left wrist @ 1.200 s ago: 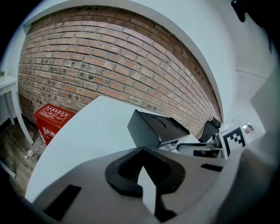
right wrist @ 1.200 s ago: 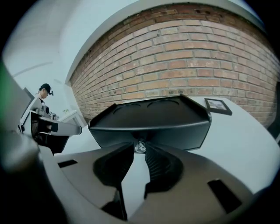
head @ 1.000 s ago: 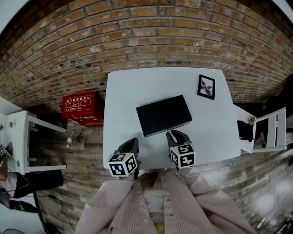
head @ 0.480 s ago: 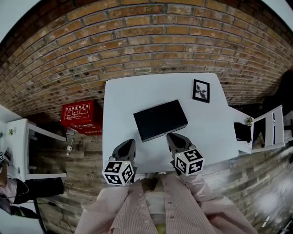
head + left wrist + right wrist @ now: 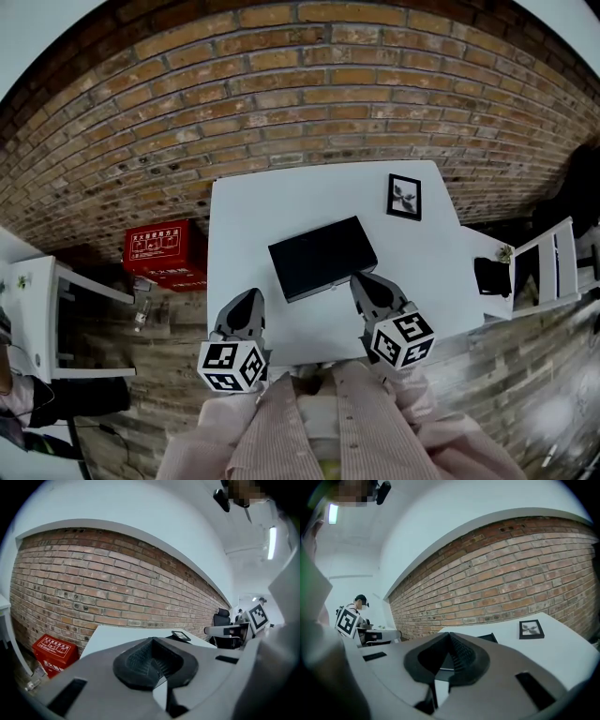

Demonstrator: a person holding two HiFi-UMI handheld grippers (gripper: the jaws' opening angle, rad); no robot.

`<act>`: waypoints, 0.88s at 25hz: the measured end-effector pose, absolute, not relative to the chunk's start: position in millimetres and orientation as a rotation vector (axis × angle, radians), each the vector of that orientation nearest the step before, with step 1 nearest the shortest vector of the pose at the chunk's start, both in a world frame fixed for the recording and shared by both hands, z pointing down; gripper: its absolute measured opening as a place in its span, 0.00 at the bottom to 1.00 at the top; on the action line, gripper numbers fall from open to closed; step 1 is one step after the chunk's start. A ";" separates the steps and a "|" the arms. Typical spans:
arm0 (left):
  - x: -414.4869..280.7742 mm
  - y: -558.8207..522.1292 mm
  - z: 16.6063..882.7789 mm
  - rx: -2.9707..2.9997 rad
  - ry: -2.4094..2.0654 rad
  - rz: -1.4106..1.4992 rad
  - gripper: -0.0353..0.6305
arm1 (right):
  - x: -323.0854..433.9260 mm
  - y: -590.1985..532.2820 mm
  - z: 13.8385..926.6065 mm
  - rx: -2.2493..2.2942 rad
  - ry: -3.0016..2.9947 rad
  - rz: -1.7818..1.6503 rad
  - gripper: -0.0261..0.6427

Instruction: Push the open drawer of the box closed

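Head view, box: the black box lies a little turned in the middle of the white table. We see no drawer standing out of it, so we judge that it is already pushed in.
Head view, right gripper: the right gripper is over the near right corner of the box and seems lifted off it. A second ago its tip was at the front edge of the box.
Head view, left gripper: the left gripper is over the near edge of the table, well apart from the box. It also looks bigger than a second ago, so we think both were raised.
Head view, rest: a frame is near the far right corner of the table, and a red box is on the floor at the left.
Left gripper view, claw: the pads are together with nothing between them. Ahead are only the table and the brick wall.
Right gripper view, claw: the jaws have just been closing and now meet, with nothing between them. Behind them show a dark corner of the box and the frame.
Meaning for the task: the push seems done and both grippers are leaving. Whether the drawer front is fully flush is too small for us to tell.
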State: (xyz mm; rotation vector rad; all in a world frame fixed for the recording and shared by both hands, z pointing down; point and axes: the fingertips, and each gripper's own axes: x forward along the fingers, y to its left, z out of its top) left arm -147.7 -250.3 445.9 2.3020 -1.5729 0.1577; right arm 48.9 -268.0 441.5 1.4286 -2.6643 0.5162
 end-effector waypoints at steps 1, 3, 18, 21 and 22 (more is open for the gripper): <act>-148.2 -250.4 442.8 2.304 -1.584 0.151 0.05 | 50.4 -268.3 437.6 1.432 -2.679 0.505 0.05; -148.8 -250.2 436.6 2.313 -1.604 0.143 0.05 | 53.0 -268.8 430.4 1.437 -2.708 0.480 0.05; -159.3 -243.4 397.2 2.320 -1.765 0.067 0.05 | 78.8 -266.9 395.1 1.475 -2.804 0.367 0.04; -158.0 -242.6 397.3 2.317 -1.765 0.068 0.05 | 83.9 -265.3 391.5 1.494 -2.803 0.367 0.04; -157.3 -242.2 397.6 2.316 -1.764 0.070 0.05 | 85.4 -264.9 390.5 1.501 -2.802 0.368 0.04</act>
